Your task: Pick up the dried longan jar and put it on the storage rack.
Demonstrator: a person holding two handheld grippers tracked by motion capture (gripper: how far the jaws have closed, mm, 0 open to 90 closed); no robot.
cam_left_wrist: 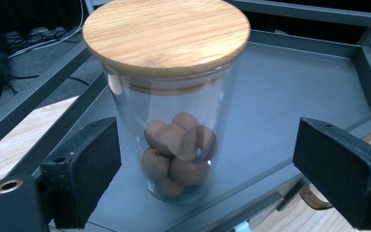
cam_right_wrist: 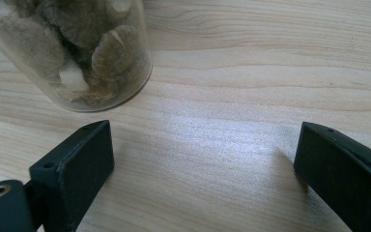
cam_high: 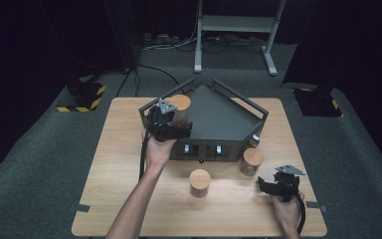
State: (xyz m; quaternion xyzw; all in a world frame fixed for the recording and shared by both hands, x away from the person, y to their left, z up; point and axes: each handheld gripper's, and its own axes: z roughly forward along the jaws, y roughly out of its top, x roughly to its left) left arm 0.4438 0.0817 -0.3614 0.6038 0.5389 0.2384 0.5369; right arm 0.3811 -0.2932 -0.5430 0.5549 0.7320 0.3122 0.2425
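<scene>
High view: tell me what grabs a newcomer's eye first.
The dark five-sided tray at the middle of the wooden table stands out first. A glass jar with a wooden lid stands at its left corner, between the open jaws of the left gripper. Two more jars stand on the table in front of the tray.

High view: fixed above the near edge, looking forward and down over the whole tabletop [cam_high: 129, 199] to the floor beyond. Left tongs view: rides low and close, facing the lidded jar [cam_left_wrist: 171, 101] standing in the grey tray [cam_left_wrist: 309, 82]; both also seen from above. Right tongs view: very close to the wood, angled down, sharing a jar's base [cam_right_wrist: 72, 53].
</scene>
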